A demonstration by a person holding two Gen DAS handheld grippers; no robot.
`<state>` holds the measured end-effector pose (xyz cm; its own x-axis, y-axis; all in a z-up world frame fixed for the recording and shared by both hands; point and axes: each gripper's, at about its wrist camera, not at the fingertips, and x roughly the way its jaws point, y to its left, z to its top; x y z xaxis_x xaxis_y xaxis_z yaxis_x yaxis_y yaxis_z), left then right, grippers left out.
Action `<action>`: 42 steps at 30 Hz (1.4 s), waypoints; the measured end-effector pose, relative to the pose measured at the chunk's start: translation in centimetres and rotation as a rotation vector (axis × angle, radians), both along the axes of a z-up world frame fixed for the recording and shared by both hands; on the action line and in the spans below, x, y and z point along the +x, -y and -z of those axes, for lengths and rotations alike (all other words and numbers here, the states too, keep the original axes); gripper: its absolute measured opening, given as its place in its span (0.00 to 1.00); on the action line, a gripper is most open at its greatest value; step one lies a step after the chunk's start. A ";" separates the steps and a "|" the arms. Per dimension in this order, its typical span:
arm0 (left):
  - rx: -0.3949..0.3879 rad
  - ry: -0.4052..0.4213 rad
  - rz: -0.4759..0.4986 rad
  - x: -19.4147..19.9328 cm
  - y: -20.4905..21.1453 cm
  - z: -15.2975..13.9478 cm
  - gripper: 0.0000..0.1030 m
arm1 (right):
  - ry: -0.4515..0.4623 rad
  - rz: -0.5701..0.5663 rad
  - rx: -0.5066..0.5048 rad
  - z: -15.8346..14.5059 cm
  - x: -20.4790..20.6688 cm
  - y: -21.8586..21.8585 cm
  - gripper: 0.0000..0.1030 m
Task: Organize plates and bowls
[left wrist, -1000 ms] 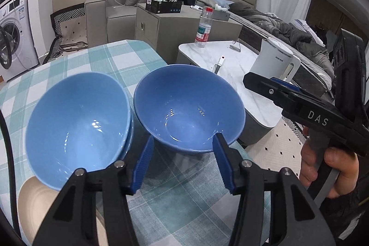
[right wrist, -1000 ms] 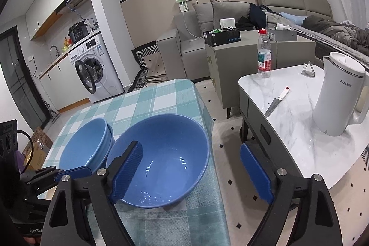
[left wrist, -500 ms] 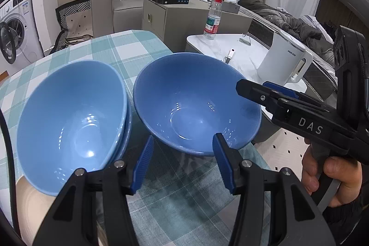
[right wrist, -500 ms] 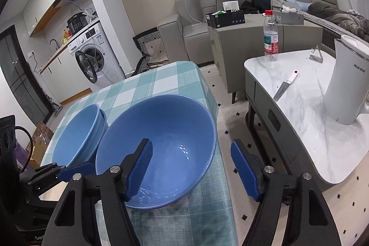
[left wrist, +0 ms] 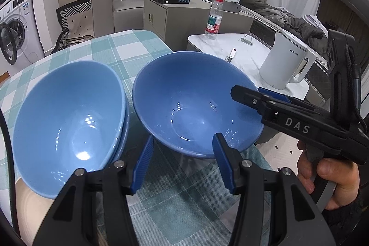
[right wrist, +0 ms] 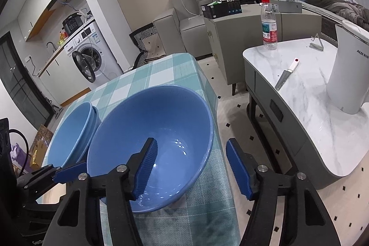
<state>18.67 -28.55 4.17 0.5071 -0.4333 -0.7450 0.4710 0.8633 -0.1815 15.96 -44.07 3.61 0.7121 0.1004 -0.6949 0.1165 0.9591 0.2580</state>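
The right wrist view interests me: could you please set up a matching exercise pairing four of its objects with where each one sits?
Things:
1. Single dark blue ceramic bowl
2. Stacked light blue bowls
3. Clear plastic water bottle with red cap
4. White electric kettle

Places:
A. Far end of the white marble side table
B. On the checked tablecloth, beyond the left gripper
C. Right edge of the picture, on the marble
D. Its rim between the closing fingers of the right gripper

Pairs: 1-D, 2-B, 3-A, 4-C
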 end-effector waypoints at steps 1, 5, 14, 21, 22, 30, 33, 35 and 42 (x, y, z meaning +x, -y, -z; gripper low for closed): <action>0.001 0.000 0.001 0.0 0.0 0.0 0.51 | -0.001 -0.001 0.005 0.1 0.1 0.0 0.58; 0.002 -0.002 0.003 0.0 0.0 0.0 0.52 | -0.002 -0.004 0.027 0.5 0.3 0.1 0.52; -0.002 -0.012 0.008 0.1 0.3 0.1 0.52 | -0.002 -0.015 0.020 0.9 0.5 -0.3 0.45; 0.004 0.003 0.011 -0.1 0.3 0.2 0.51 | 0.009 -0.013 0.010 0.7 0.3 -0.4 0.45; 0.009 0.010 0.011 -0.1 0.4 0.2 0.51 | 0.011 -0.013 0.007 0.6 0.3 -0.4 0.45; 0.012 0.018 0.018 -0.2 0.4 -0.1 0.51 | 0.010 -0.014 -0.019 0.5 0.2 -0.5 0.45; 0.016 0.029 0.020 -0.3 0.4 -0.2 0.51 | 0.023 -0.018 -0.029 0.2 0.0 -0.7 0.45; 0.018 0.033 0.021 -0.3 0.4 -0.2 0.51 | 0.030 -0.021 -0.032 0.1 -0.2 -0.7 0.45; 0.010 0.048 0.026 -0.5 0.3 -0.6 0.51 | 0.040 -0.021 -0.029 -0.2 -0.4 -0.7 0.45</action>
<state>18.20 -28.87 4.79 0.5308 -0.4393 -0.7248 0.5010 0.8524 -0.1497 15.56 -43.36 3.86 0.7373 0.0961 -0.6687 0.0861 0.9684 0.2341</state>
